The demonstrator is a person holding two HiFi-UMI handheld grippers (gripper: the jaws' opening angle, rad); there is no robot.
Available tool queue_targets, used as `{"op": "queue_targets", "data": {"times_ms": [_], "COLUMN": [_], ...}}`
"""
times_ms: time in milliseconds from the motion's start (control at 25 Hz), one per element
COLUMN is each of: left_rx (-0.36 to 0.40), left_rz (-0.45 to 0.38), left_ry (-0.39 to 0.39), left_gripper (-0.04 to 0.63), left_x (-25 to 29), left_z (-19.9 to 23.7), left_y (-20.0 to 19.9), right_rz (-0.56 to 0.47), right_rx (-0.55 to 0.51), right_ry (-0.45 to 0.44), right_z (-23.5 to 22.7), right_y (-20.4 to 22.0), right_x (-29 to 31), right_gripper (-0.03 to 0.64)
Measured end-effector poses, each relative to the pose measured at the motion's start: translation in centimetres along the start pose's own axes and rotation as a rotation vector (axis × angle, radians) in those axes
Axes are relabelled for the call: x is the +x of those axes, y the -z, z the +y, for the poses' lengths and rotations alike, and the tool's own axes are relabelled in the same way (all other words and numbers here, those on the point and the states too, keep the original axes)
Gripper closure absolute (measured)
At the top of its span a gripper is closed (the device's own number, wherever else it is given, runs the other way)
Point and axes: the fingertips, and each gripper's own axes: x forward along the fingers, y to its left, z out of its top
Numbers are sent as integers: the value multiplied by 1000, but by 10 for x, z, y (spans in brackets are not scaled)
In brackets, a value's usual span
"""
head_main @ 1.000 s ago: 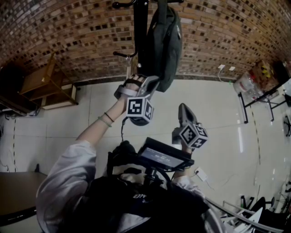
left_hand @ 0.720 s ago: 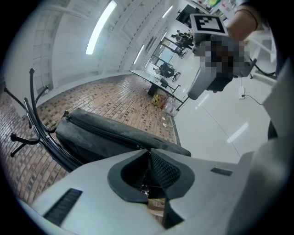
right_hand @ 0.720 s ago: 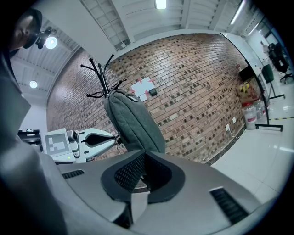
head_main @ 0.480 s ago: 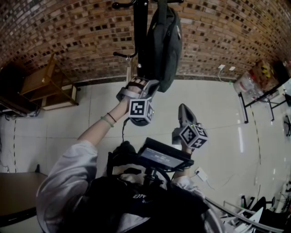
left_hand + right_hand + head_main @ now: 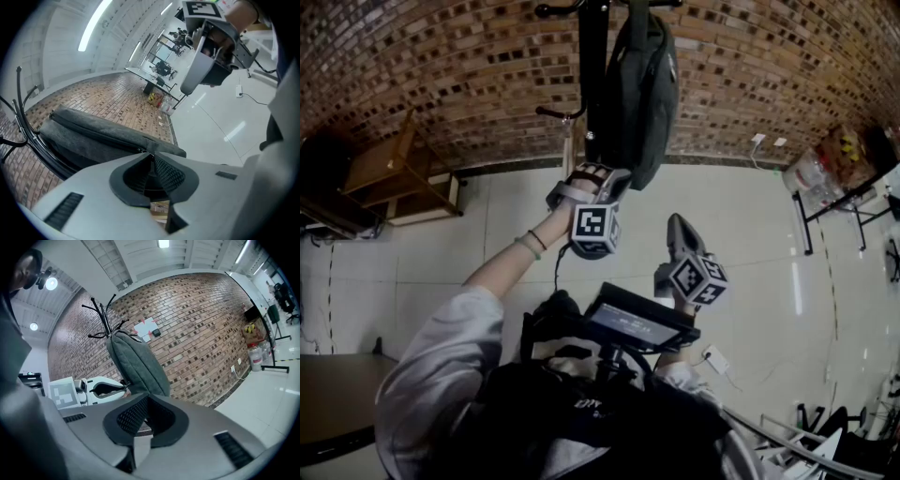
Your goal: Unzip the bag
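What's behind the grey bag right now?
Behind the grey bag stands the black coat stand, then the brick wall. The bag covers the hook that it hangs from.

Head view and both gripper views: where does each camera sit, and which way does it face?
Head view: on the person's head, looking down at the bag on a coat stand; shows sleeve, left gripper, right gripper.
Left gripper view: on the left gripper, facing the bag's zipper pull, jaws shut on it.
Right gripper view: on the right gripper, facing bag and brick wall; jaws shut, empty.
Shared: all show the bag; each gripper view shows the other gripper.
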Motion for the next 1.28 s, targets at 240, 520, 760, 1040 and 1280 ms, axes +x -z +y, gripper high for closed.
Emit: {"op": "queue_targets", "data": {"times_ms": [240, 520, 760, 1040, 1280], "left_rx": [-59, -210, -460, -932, -1230], "left_rz": [-7, 9, -83, -106, -55], "left_ry": [14, -65, -160, -101, -5], "left_gripper": [557, 558, 558, 560, 559], "left_x": [-3, 4, -22, -42, -43], "left_z": [4, 3, 24, 8, -19], "left_y": [-7, 8, 7, 26, 50], "right_rz": [-2, -5, 15, 23, 13], "right_rx": [3, 10, -5, -52, -129], "right_ry": [5, 4, -6, -65, -104], "right_z": [0, -1, 4, 25, 51], "right_y": [0, 0, 6, 9, 9], "right_x": [-1, -2, 3, 13, 23], "right_gripper": [626, 625, 626, 626, 626]}}
